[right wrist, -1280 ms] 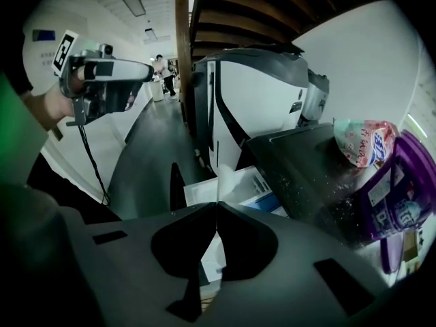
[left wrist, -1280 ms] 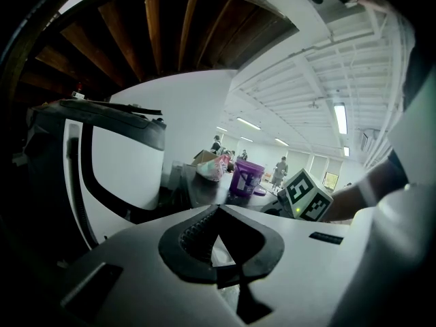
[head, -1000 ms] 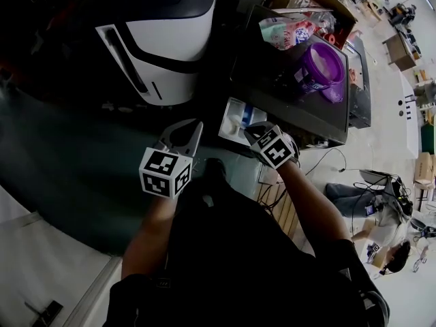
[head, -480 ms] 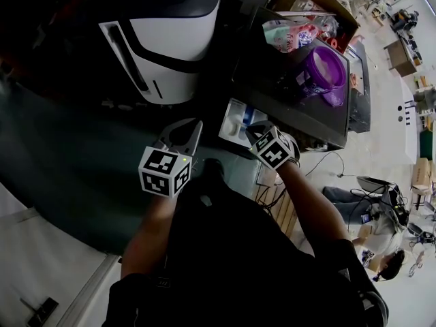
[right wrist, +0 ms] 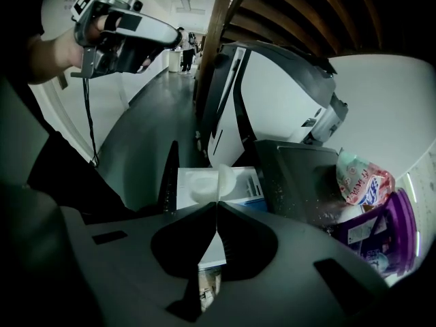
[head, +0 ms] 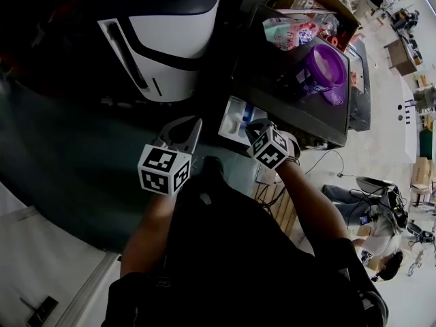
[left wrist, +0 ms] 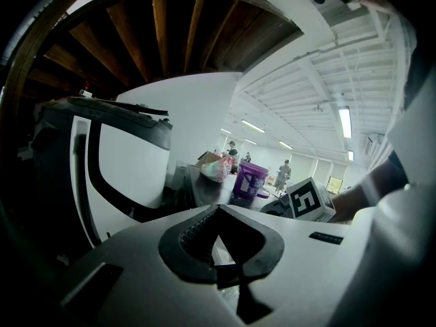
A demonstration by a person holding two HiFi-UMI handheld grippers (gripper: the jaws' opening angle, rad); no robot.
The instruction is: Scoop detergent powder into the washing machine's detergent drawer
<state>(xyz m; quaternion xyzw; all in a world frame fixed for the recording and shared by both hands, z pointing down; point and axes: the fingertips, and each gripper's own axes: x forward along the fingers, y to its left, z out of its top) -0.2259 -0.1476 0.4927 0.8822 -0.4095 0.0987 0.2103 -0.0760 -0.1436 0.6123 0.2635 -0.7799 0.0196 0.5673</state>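
Right gripper view, right tongs (right wrist: 216, 207) clamped on white scoop (right wrist: 212, 182) at detergent drawer (right wrist: 249, 181), left tongs (left wrist: 217, 208) together, empty

Head view: exposure is dim overall. The brightest areas are the white washing machine panel (head: 170, 26) at 12 o'clock and the pale floor (head: 388, 148) at 3 o'clock, while dark clothing at 6 o'clock loses all detail. Barrel distortion bends lines toward the edges. Left gripper view: ceiling light strips (left wrist: 345, 122) at 2 o'clock supply the light, and the left gripper (left wrist: 216, 208), close to the lens, is soft and out of focus. Right gripper view: heavy shadow fills 12 to 3 o'clock, and the white scoop (right wrist: 204, 184) near centre is washed out, without surface detail.
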